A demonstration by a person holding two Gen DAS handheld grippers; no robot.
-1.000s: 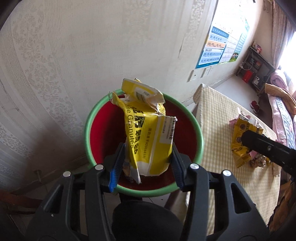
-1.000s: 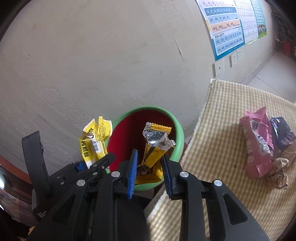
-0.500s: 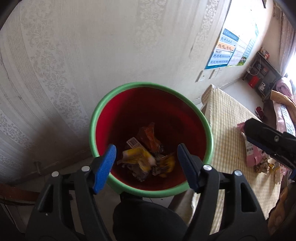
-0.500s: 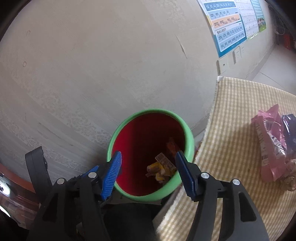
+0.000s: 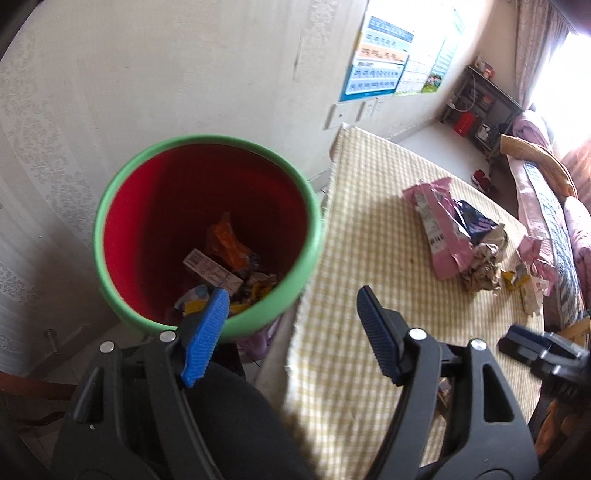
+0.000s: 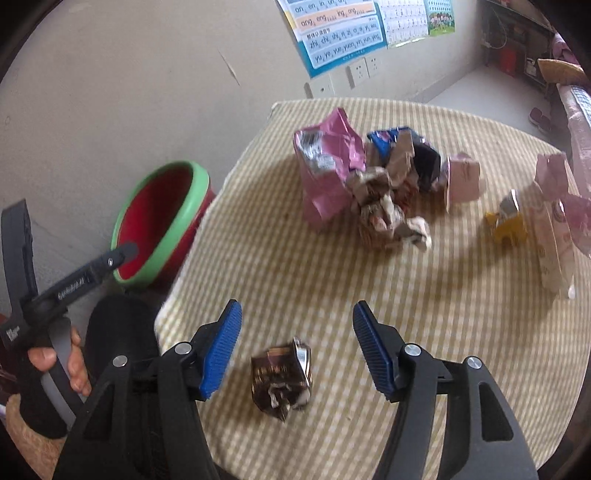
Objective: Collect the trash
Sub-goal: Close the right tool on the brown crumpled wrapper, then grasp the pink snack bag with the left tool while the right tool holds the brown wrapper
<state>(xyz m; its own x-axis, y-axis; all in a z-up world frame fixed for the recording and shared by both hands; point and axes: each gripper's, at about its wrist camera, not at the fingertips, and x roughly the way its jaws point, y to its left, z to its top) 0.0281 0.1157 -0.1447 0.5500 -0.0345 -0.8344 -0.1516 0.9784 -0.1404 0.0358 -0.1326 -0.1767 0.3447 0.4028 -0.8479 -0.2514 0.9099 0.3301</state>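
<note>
A red bin with a green rim stands on the floor left of the table; several wrappers lie in it. It also shows in the right wrist view. My left gripper is open and empty over the gap between bin and table edge. My right gripper is open and empty above the table, with a crumpled brown foil wrapper lying just below between its fingers. A pink bag, a dark blue wrapper and crumpled paper lie in a heap farther back.
The table has a yellow checked cloth. A small yellow scrap and pink cartons lie at the right. A wall with posters and sockets is behind. A sofa stands at the far right.
Both grippers opened and dropped their yellow wrappers into the bin. Both then swung right, away from the bin, the right one out over the table.
</note>
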